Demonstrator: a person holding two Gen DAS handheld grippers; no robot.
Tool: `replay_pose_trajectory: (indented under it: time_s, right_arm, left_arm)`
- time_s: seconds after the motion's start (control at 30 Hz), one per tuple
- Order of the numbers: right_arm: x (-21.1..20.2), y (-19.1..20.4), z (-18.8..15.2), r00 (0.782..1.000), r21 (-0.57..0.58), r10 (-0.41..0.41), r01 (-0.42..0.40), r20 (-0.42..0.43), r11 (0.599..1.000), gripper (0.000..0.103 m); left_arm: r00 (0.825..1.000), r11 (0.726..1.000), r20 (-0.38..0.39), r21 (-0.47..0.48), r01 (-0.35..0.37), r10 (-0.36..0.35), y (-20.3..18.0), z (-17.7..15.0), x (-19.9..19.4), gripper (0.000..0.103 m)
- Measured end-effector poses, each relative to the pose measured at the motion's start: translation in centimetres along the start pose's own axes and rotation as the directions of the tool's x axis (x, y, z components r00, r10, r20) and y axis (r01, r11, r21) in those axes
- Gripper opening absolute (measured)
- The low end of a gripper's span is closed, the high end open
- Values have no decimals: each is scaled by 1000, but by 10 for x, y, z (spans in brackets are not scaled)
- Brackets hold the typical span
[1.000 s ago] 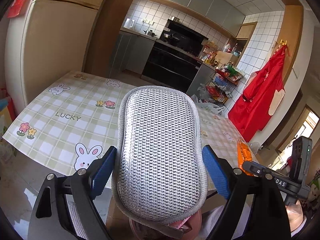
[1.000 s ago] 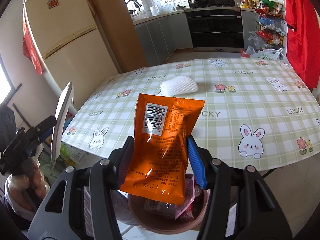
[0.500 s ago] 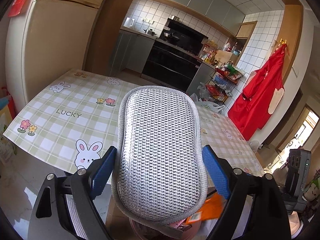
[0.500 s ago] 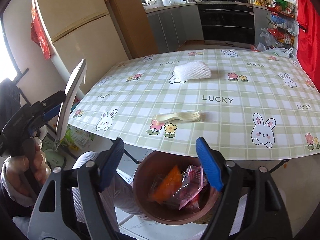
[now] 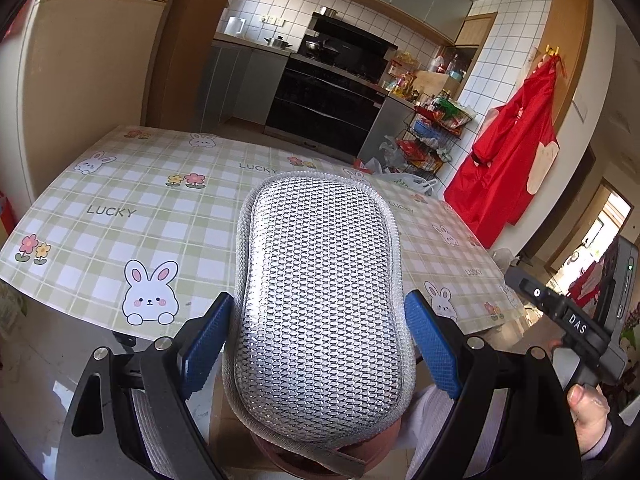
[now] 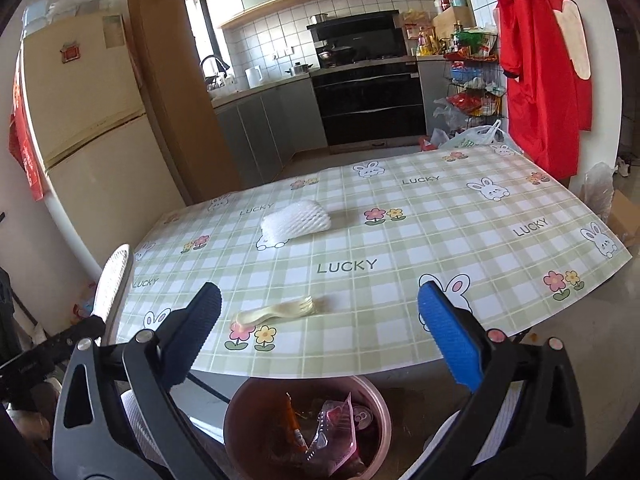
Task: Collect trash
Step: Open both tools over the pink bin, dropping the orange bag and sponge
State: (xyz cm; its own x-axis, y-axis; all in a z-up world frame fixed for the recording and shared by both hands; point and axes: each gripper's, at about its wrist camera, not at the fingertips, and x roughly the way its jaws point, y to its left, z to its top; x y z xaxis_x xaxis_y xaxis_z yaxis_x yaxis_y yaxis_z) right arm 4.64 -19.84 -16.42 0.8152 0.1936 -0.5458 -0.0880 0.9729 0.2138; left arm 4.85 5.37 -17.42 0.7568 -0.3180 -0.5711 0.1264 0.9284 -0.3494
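Spread wide, the jaws of the right gripper have just been opening and now hold nothing between their blue pads. Directly below them, off the near edge of the desk, sits a round pinkish-brown plastic bin holding an orange snack wrapper and a clear pink-tinted plastic wrapper, both lying loose inside it. Just past the jaws, on the desk's near part, lies a pale yellow plastic spork, its tines pointing to the right. Farther back on the desk rests a white foam mesh fruit sleeve, well apart from the spork.

Jaws of the left gripper pinch a grey oval mesh scouring pad by its two long sides, so that the pad stands upright between the blue pads and fills the middle of the left wrist view. In the right wrist view the same pad shows edge-on at the far left, beside the desk's left corner. A thumb of the person's right hand shows at the lower right of the left wrist view, on the black handle of the other gripper.

A green-and-white checked cloth printed with rabbits, flowers and the word LUCKY covers the desk. Behind it stand a cream refrigerator, grey kitchen cabinets, a black oven and hob, a wire rack of packets and a red apron hanging on the wall.
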Motion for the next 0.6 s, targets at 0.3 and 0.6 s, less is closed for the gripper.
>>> replay_pose_trajectory:
  time_s: [0.3,0.6]
  right_arm:
    - [4,-16,-3,1000,40,-13,14,-5,999,97]
    - [7,-24,-4,1000,70,-19,20,-16,997,97]
  left_arm:
    - [989,992,-128,97,86,-74,-33,-23,29,84]
    - [977,980,-190,149,129,-99,-46,-34,44,85]
